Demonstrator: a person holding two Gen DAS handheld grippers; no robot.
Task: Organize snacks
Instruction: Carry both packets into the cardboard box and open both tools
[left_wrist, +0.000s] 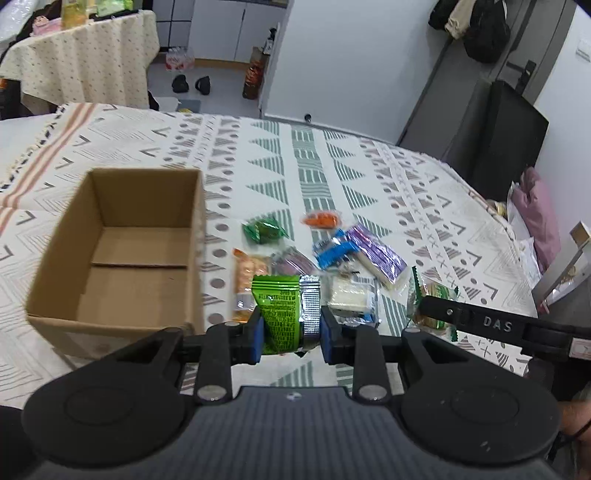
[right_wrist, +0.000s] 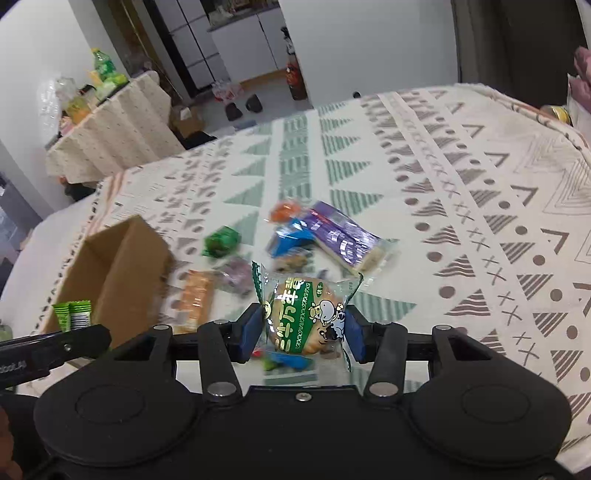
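My left gripper (left_wrist: 291, 334) is shut on a green snack packet with a silver end (left_wrist: 284, 314), held above the patterned cloth just right of the open cardboard box (left_wrist: 122, 251). My right gripper (right_wrist: 301, 328) is shut on a round biscuit in a clear and green wrapper (right_wrist: 306, 317), lifted above the snack pile. That biscuit (left_wrist: 436, 299) also shows at the tip of the right gripper's finger in the left wrist view. The green packet (right_wrist: 74, 314) shows at the left in the right wrist view, next to the box (right_wrist: 110, 269).
Loose snacks lie on the cloth: an orange packet (left_wrist: 245, 284), a small green one (left_wrist: 264, 230), an orange candy (left_wrist: 321, 219), blue (left_wrist: 334, 251) and purple (left_wrist: 375, 256) wrappers, a white wafer pack (left_wrist: 351, 299). The box is empty inside. A pink cloth (left_wrist: 539, 214) lies past the table's right edge.
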